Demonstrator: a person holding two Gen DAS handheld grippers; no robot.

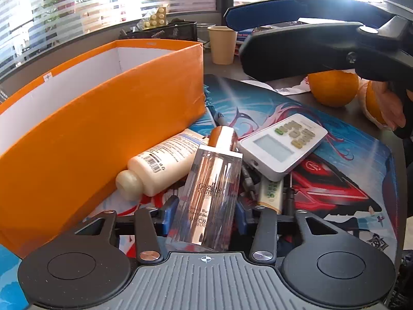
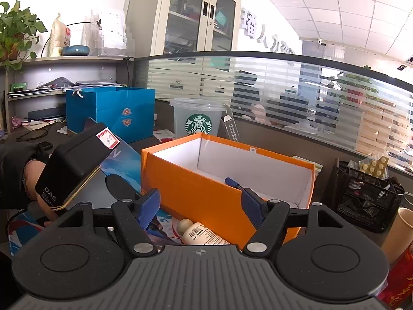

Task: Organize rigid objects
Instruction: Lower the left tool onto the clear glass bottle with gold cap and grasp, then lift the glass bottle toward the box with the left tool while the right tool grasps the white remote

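Observation:
My left gripper (image 1: pixel 205 213) is shut on a clear BB cream bottle (image 1: pixel 210 193) with a copper cap, held just above the printed mat. Beside it lie a cream lotion bottle (image 1: pixel 157 166), a white remote (image 1: pixel 281 144) and pens. The orange box (image 1: pixel 108 118) stands to the left. My right gripper (image 2: pixel 201 206) is open and empty, hovering before the orange box (image 2: pixel 206 196); it also shows in the left wrist view (image 1: pixel 296 36). Inside the box lies a blue pen (image 2: pixel 233 183). The lotion bottle (image 2: pixel 198 233) lies below the right gripper.
Oranges (image 1: pixel 333 87) and a paper cup (image 1: pixel 222 44) sit behind the mat. A black mesh organizer (image 2: pixel 361 196), a Starbucks cup (image 2: pixel 197 118), a blue gift bag (image 2: pixel 111 109) and the left gripper's body (image 2: pixel 74 165) surround the box.

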